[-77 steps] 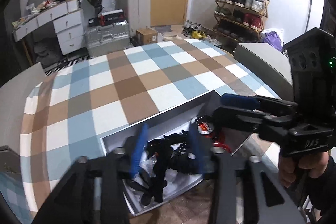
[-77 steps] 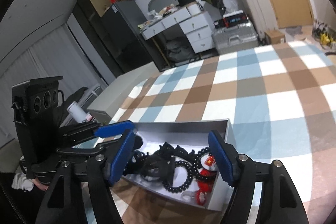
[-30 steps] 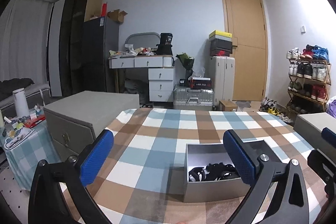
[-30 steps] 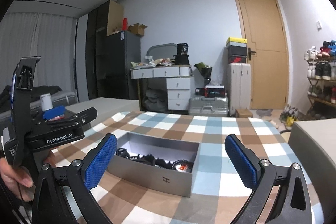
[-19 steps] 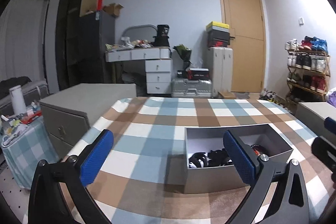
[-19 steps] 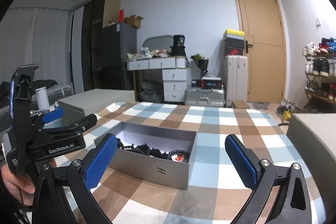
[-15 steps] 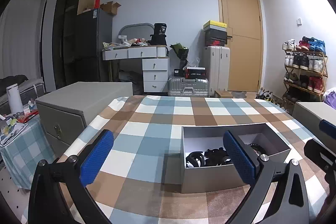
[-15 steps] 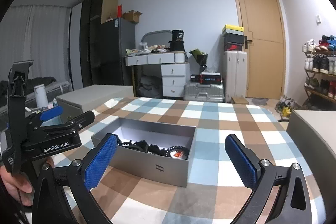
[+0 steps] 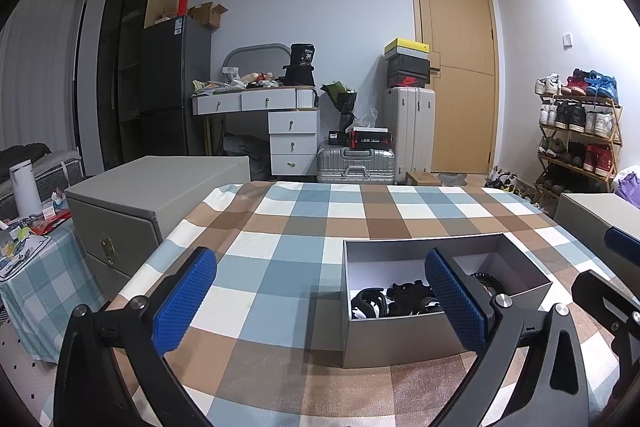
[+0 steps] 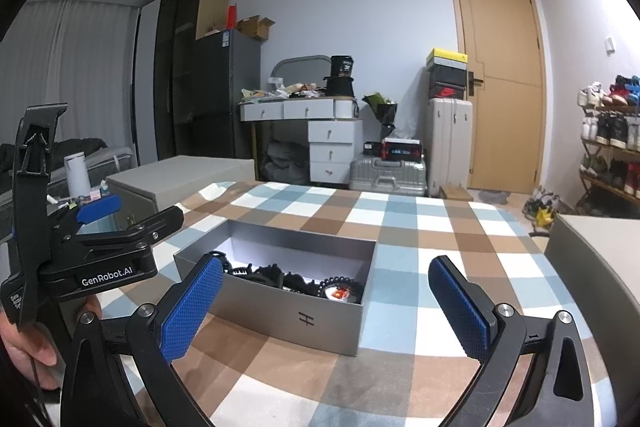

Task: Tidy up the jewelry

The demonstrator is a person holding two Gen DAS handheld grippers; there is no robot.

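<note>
Jewelry (image 9: 404,297), a dark tangle of pieces too jumbled to count, lies in the one grey box (image 9: 400,339) on the checked surface (image 9: 280,227). From the left wrist, the left hand-held gripper (image 9: 320,301) is spread wide and empty, and the box sits ahead and to its right, its long axis running across the view.

From the right wrist, the right hand-held gripper (image 10: 326,307) is also wide and empty; the box (image 10: 296,319) lies straight ahead between its pads, jewelry (image 10: 296,281) inside, one red-and-white piece (image 10: 340,293) nearest. The right looks better lined up. The left hand-held gripper (image 10: 96,227) shows left of it.
</note>
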